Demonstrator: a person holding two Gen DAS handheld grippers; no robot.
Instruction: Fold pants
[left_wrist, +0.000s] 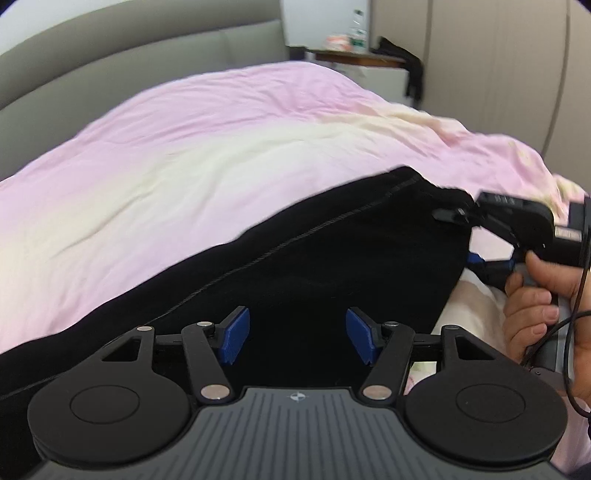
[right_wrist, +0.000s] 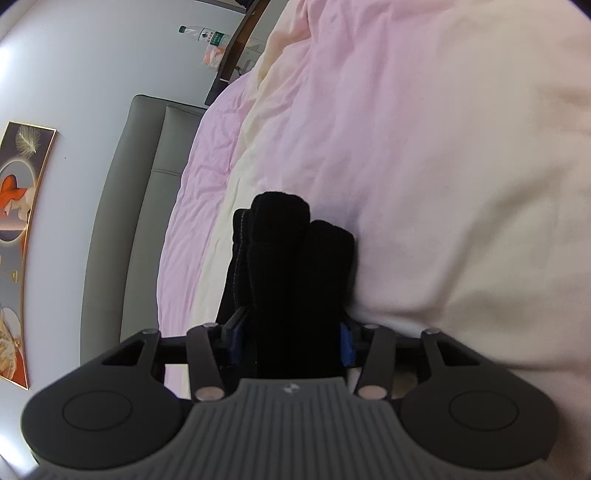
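The black pants (left_wrist: 325, 266) lie stretched across the pink and cream bedding (left_wrist: 207, 155). My left gripper (left_wrist: 297, 338) hovers just above the dark cloth, its blue pads (left_wrist: 236, 334) wide apart with nothing between them. My right gripper (left_wrist: 467, 236) shows at the right edge of the left wrist view, held by a hand and clamped on the pants' far corner. In the right wrist view the right gripper (right_wrist: 291, 341) is shut on a thick bunched fold of the pants (right_wrist: 295, 266), which stands up between the fingers.
A grey padded headboard (left_wrist: 129, 51) runs behind the bed. A bedside table (left_wrist: 354, 57) with a bottle and a dark garment stands at the back. A framed picture (right_wrist: 22, 221) hangs on the white wall. Cables trail from the right hand.
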